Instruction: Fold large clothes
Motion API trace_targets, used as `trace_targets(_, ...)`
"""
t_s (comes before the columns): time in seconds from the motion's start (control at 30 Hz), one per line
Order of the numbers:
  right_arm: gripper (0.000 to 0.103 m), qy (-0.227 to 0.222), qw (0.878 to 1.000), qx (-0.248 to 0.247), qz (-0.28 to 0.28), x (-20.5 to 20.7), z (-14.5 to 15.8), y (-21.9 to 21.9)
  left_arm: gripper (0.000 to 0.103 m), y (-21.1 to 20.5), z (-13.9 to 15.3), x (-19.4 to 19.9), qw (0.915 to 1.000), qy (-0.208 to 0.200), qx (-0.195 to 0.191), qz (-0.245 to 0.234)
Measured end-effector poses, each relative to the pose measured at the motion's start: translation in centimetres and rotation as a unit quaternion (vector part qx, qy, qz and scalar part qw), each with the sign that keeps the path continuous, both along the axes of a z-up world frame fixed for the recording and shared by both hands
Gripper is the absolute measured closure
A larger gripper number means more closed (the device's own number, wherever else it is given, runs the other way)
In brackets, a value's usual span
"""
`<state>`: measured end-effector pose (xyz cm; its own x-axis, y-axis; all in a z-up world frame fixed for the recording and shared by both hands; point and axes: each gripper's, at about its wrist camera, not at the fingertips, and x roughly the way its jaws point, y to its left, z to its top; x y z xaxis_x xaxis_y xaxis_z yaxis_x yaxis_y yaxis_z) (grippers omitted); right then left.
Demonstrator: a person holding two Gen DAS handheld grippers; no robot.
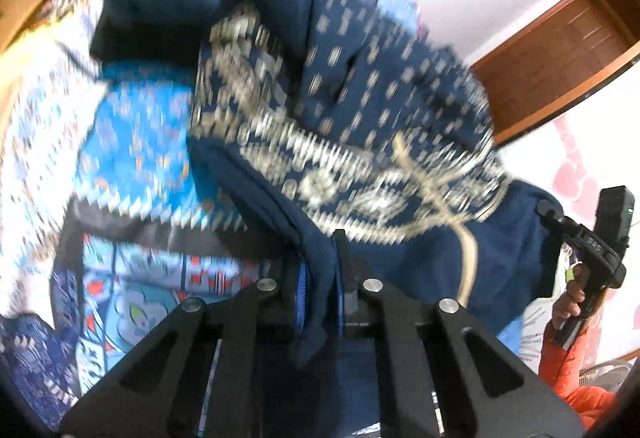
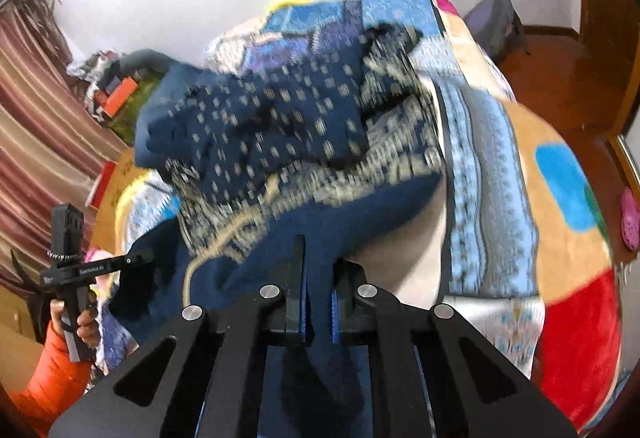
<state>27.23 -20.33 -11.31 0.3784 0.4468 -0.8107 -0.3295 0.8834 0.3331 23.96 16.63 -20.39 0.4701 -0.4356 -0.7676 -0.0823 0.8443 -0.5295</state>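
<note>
With the navy knitted sweater patterned in cream lifted above the blue patchwork bedspread, its hem clamped in the closed left gripper and right gripper, the edge is best kept taut and level while folded.

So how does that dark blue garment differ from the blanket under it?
The navy garment is dark with small pale dots and a patterned band; the blanket is bright, in tan, blue and red patches. The garment is bunched, with its edge pinched by the left gripper and right gripper; the blanket lies spread and ungripped. Both are soft patterned fabric.
</note>
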Motion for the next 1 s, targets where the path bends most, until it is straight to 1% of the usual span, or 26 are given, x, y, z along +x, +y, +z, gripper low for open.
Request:
trace_targets(0.07, 0.096, -0.014, 1.000, 0.005, 0.000, 1.2, 0.9, 0.5, 0.093, 1.1, 1.8, 0.7, 0.9996, -0.029, 0.002, 0.005)
trace_targets(0.17, 0.096, -0.040, 0.999, 0.002, 0.003, 3.7, 2.4, 1.3, 0.093, 2.4, 5.3, 2.2, 0.9968, -0.077, 0.012, 0.021)
trace_targets(0.27, 0.096, -0.066, 0.998, -0.012, -0.001, 6.1, 3.3, 1.8, 0.094, 3.5, 8.3, 5.5, 0.9912, -0.121, 0.022, 0.048)
trace_targets(0.33, 0.096, -0.077, 0.997, -0.020, -0.013, 8.3, 3.4, 2.0, 0.094, 4.6, 9.4, 7.2, 0.9872, -0.142, 0.029, 0.067)
trace_targets(0.4, 0.096, -0.081, 0.996, -0.034, -0.029, 10.5, 2.9, 1.7, 0.094, 5.5, 9.7, 9.8, 0.9832, -0.151, 0.046, 0.092)
trace_targets(0.43, 0.096, -0.079, 0.995, -0.041, -0.037, 11.5, 2.3, 1.7, 0.094, 6.1, 9.5, 10.7, 0.9821, -0.151, 0.052, 0.100)
trace_targets(0.5, 0.096, -0.062, 0.995, -0.057, -0.051, 13.8, 0.3, 1.6, 0.094, 6.7, 8.2, 13.0, 0.9815, -0.138, 0.065, 0.116)
trace_targets(0.57, 0.096, -0.038, 0.996, -0.063, -0.055, 15.4, -1.9, 1.4, 0.093, 7.2, 6.0, 15.5, 0.9830, -0.113, 0.076, 0.123)
trace_targets(0.6, 0.096, -0.023, 0.996, -0.067, -0.055, 16.1, -3.4, 1.2, 0.093, 7.2, 4.4, 16.8, 0.9839, -0.095, 0.086, 0.125)
trace_targets(0.67, 0.096, -0.006, 0.996, -0.065, -0.057, 16.6, -5.2, 0.9, 0.093, 7.0, 2.2, 18.0, 0.9850, -0.074, 0.101, 0.119)
trace_targets(0.73, 0.096, -0.024, 0.996, -0.063, -0.054, 16.1, -5.3, 0.9, 0.093, 6.6, 1.0, 18.3, 0.9839, -0.069, 0.126, 0.106)
trace_targets(0.77, 0.095, -0.032, 0.996, -0.069, -0.050, 16.0, -5.0, 0.9, 0.093, 6.3, 1.0, 18.1, 0.9827, -0.075, 0.134, 0.103)
trace_targets(0.83, 0.094, -0.044, 0.994, -0.097, -0.034, 15.5, -4.5, 1.6, 0.092, 5.9, 1.4, 17.8, 0.9801, -0.083, 0.155, 0.092)
trace_targets(0.93, 0.091, -0.041, 0.990, -0.133, -0.011, 15.1, -3.7, 2.2, 0.089, 5.4, 2.3, 17.2, 0.9788, -0.079, 0.173, 0.075)
trace_targets(1.0, 0.090, -0.035, 0.990, -0.140, -0.006, 14.7, -3.0, 2.1, 0.089, 4.9, 3.2, 16.6, 0.9795, -0.081, 0.175, 0.057)
